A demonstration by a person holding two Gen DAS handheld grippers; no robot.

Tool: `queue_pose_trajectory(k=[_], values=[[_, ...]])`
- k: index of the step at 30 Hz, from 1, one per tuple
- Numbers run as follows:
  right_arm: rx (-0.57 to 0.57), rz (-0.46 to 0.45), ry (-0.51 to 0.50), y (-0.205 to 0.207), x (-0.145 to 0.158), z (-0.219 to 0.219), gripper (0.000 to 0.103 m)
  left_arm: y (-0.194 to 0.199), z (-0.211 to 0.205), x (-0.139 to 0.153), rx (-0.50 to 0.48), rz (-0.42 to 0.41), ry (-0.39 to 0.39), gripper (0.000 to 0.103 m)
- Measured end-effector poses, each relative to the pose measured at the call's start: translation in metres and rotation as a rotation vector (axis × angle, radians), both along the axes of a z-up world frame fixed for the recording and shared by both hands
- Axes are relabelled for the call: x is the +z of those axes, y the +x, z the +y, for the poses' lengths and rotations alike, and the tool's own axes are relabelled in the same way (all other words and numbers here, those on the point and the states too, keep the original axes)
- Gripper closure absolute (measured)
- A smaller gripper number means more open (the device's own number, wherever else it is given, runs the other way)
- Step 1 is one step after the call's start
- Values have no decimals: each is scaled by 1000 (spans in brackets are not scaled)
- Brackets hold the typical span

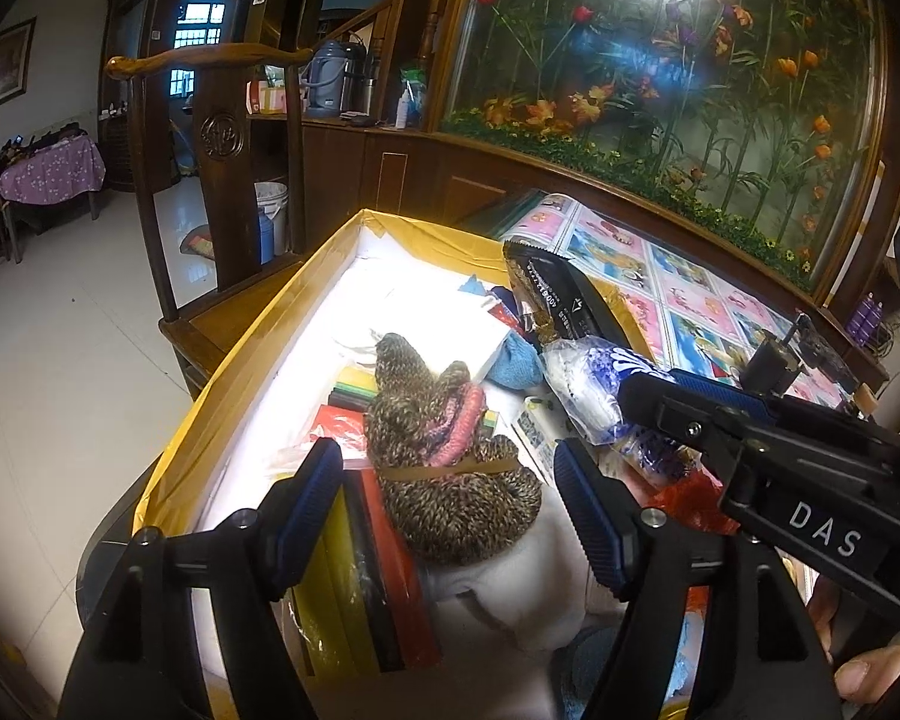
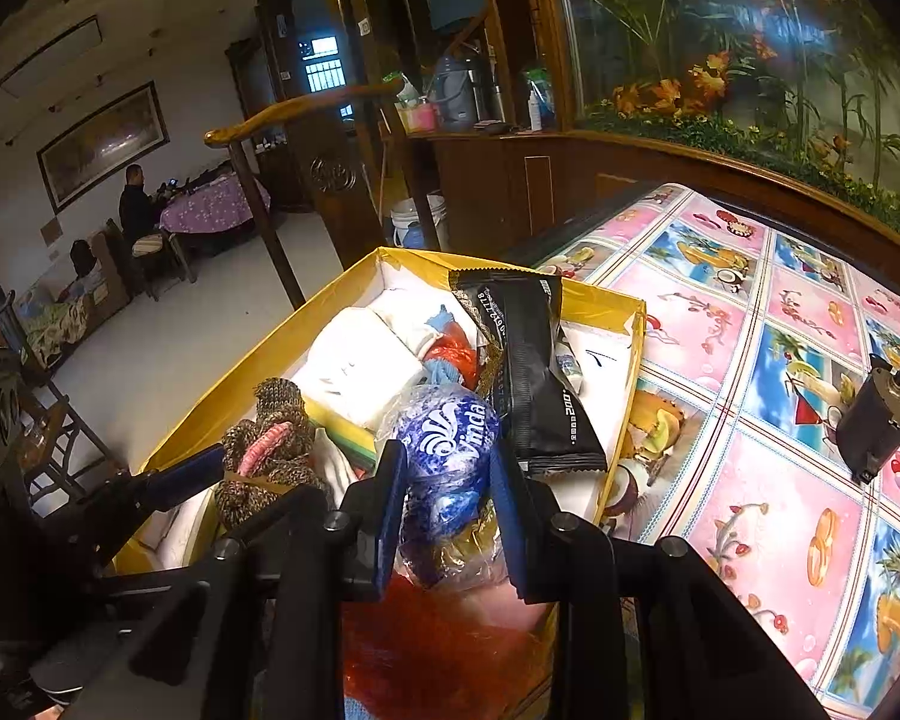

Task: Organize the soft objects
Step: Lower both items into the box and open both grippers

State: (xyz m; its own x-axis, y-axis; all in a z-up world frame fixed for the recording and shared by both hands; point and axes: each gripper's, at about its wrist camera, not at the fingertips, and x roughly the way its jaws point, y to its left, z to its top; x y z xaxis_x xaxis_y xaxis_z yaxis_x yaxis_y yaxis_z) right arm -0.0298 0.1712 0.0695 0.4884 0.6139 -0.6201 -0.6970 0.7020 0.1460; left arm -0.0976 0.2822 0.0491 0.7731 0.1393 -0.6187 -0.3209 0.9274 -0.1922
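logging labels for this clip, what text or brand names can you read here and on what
"DAS": white letters on the right gripper body, seen in the left wrist view.
"Vinda": on the blue and white tissue pack, first letter partly hidden.
"200": on the black snack packet; its other print and number string are too small to read.
Nothing else is readable.

Left gripper (image 1: 450, 510) angled down, jaws apart, pads clear of what lies between them. Right gripper (image 2: 450, 516) same downward tilt, jaws narrow and clamped; in the left wrist view it reaches in from the right, just beside the left one. A fingertip (image 1: 864, 675) shows bottom right, near edge.
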Motion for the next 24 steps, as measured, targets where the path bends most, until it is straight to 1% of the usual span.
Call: queue_pose_trajectory(k=[17, 22, 24], values=[[-3, -27, 2, -11, 10, -5, 71, -14, -1, 9, 14, -23, 17, 30], [-9, -43, 1, -14, 14, -8, 65, -17, 0, 12, 16, -32, 19, 30], [-13, -46, 3, -15, 16, -10, 60, -19, 0, 13, 19, -35, 23, 30]])
